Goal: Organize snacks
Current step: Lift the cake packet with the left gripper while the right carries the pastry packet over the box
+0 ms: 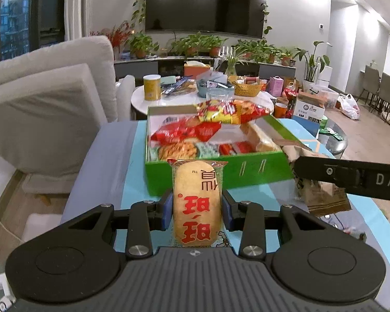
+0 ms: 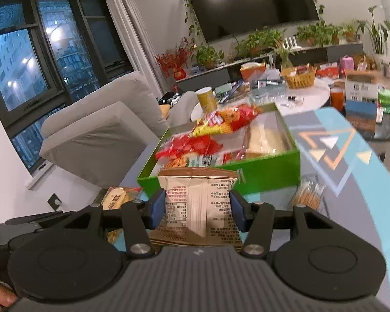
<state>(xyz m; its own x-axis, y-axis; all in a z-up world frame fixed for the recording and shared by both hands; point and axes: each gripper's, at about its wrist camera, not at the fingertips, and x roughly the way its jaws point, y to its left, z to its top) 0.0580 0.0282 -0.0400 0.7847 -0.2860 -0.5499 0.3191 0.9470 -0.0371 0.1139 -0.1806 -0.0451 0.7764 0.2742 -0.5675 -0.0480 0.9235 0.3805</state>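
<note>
My left gripper [image 1: 197, 209] is shut on a rice cracker packet [image 1: 197, 202] with red characters, held upright above the blue tablecloth just short of the green snack box [image 1: 221, 174]. My right gripper [image 2: 197, 209] is shut on a beige and brown snack packet [image 2: 197, 202], also in front of the green snack box [image 2: 267, 171]. The box holds several red, yellow and orange snack bags. In the left wrist view the right gripper's black finger [image 1: 351, 176] shows at the right with the brown packet [image 1: 322, 195]. The right wrist view shows the rice cracker packet [image 2: 117, 199] at its left.
A clear packet of stick biscuits [image 2: 309, 195] lies on the tablecloth right of the box. A grey sofa [image 1: 46, 104] stands to the left. Behind the box a white round table [image 1: 174, 98] carries a yellow can [image 1: 152, 87], a wicker basket [image 1: 247, 88] and clutter.
</note>
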